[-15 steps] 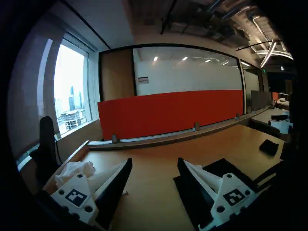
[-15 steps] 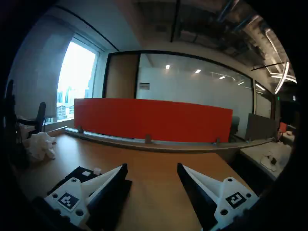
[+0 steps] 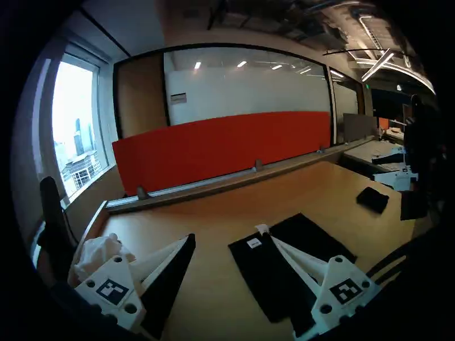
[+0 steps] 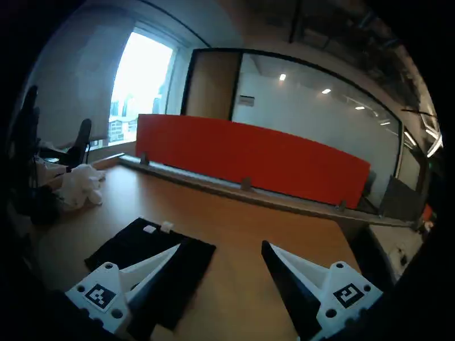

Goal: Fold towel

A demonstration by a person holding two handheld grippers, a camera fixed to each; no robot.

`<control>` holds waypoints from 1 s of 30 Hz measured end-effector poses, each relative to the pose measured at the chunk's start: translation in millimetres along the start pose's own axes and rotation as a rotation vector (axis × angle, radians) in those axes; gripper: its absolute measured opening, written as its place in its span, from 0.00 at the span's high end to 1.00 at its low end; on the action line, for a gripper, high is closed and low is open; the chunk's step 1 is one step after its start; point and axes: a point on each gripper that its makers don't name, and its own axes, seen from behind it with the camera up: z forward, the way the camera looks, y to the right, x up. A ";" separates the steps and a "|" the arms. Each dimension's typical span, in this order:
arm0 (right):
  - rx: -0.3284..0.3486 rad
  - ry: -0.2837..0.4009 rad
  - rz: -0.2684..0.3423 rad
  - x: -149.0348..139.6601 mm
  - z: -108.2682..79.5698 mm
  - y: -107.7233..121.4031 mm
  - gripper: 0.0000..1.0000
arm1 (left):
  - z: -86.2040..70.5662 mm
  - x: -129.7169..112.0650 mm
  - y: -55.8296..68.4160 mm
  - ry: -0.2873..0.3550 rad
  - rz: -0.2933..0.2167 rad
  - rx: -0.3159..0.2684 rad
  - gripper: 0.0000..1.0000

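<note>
- Black towel [image 3: 259, 273] lies flat on the desk [image 3: 227, 210], near its front edge.
- Left gripper [image 3: 227, 236] and right gripper [image 4: 222, 245] are both wide open, empty, hovering above it.
- Step: approach. The next move likely calls for pinching the towel's near corners.

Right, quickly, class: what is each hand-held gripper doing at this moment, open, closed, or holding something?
Left hand-held gripper: open, holding nothing.
Right hand-held gripper: open, holding nothing.
</note>
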 end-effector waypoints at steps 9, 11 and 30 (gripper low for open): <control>0.122 -0.106 -0.043 -30.0 -5.5 -31.0 0.00 | 1.9 -41.6 31.2 -0.128 0.001 -0.099 0.13; 0.143 -0.131 -0.047 -40.0 -6.6 -35.6 0.00 | 1.8 -51.3 36.4 -0.154 0.002 -0.111 0.13; 0.269 -0.325 -0.097 -124.1 -2.9 -68.3 0.00 | 7.1 -150.1 76.2 -0.384 0.023 -0.213 0.13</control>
